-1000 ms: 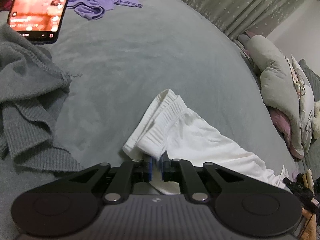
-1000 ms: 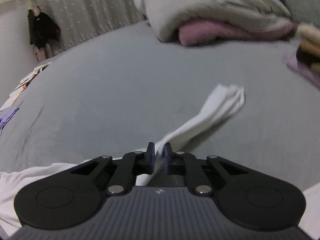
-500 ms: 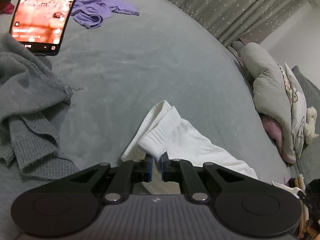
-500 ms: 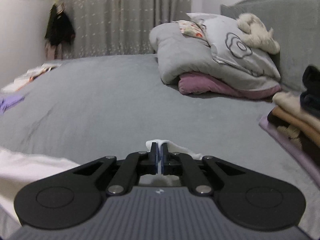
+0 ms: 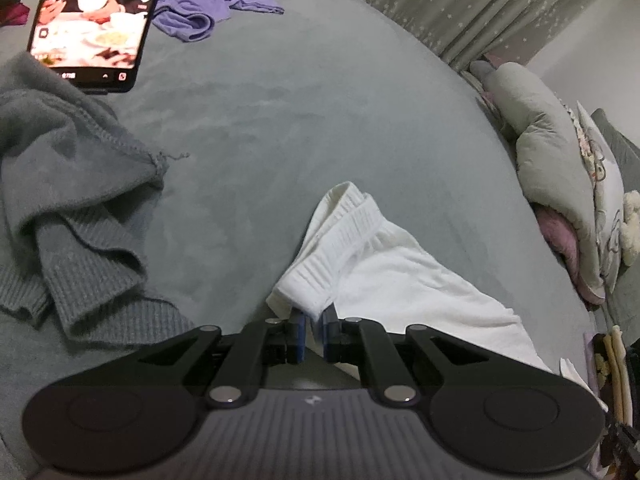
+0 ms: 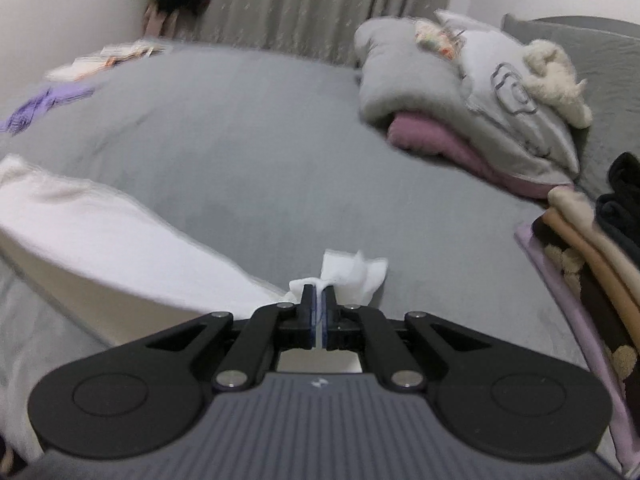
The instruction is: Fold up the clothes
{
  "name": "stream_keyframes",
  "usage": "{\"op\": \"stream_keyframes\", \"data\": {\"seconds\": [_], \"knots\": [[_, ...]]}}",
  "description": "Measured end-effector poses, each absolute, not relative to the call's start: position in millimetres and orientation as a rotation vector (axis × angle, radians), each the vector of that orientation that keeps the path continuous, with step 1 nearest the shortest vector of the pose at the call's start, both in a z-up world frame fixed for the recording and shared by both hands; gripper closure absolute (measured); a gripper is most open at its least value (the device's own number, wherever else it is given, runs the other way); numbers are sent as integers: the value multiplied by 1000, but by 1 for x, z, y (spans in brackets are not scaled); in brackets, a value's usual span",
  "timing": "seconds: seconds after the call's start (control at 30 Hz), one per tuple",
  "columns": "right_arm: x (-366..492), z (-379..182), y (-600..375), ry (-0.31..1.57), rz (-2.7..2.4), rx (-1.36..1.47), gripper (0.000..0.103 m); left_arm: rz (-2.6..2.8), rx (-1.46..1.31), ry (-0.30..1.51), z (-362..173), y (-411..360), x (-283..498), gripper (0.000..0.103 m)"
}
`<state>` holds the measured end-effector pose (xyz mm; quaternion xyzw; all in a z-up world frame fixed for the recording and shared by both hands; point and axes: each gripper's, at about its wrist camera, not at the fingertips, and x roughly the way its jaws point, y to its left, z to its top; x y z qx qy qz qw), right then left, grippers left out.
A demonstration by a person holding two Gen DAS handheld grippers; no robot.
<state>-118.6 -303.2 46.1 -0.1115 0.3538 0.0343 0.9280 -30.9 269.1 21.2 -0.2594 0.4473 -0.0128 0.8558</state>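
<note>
Since a second ago the right gripper point(image 6: 318, 300) has lifted its end of the white trousers point(image 5: 384, 272), and the once-trailing leg now bunches at its tips. Across both frames spreads the grey bed point(image 5: 280, 120), with the trousers lying from lower centre to lower right in the left view. A grey knit sweater point(image 5: 68, 216) fills the left edge, a lit phone point(image 5: 96, 20) the upper left. The left gripper point(image 5: 314, 328) pinches the ribbed waistband; the right one is clamped on the leg hem.

bedroom: bed point(image 5: 320, 112), pillows point(image 6: 460, 92), curtains point(image 6: 320, 4)
</note>
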Motion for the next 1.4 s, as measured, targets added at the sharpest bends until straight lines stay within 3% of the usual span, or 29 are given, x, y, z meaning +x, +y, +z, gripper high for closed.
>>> {"op": "stream_keyframes", "data": {"seconds": [0.27, 0.4, 0.47, 0.53, 0.57, 0.73, 1.07, 1.33, 1.4], "knots": [[-118, 9, -301, 912, 152, -287, 101, 5, -425, 990, 22, 255, -25, 93], [-115, 0, -299, 964, 162, -288, 95, 6, -406, 989, 27, 252, -23, 78], [-114, 5, -300, 968, 166, -288, 84, 9, -395, 988, 31, 250, -22, 66], [-114, 14, -303, 966, 181, -274, 78, 31, -362, 978, 34, 248, -24, 51], [-114, 18, -305, 961, 181, -265, 77, 51, -328, 969, 37, 246, -26, 49], [-111, 28, -310, 922, 123, -252, 64, 132, -200, 896, 54, 235, -34, 48], [-73, 40, -290, 801, 124, -175, 64, -6, -190, 847, 73, 185, -25, 48], [-37, 28, -245, 762, 337, -162, 64, -115, -253, 932, 51, 146, 0, 47], [-27, 24, -233, 753, 393, -159, 64, -142, -287, 955, 44, 139, 7, 43]]}}
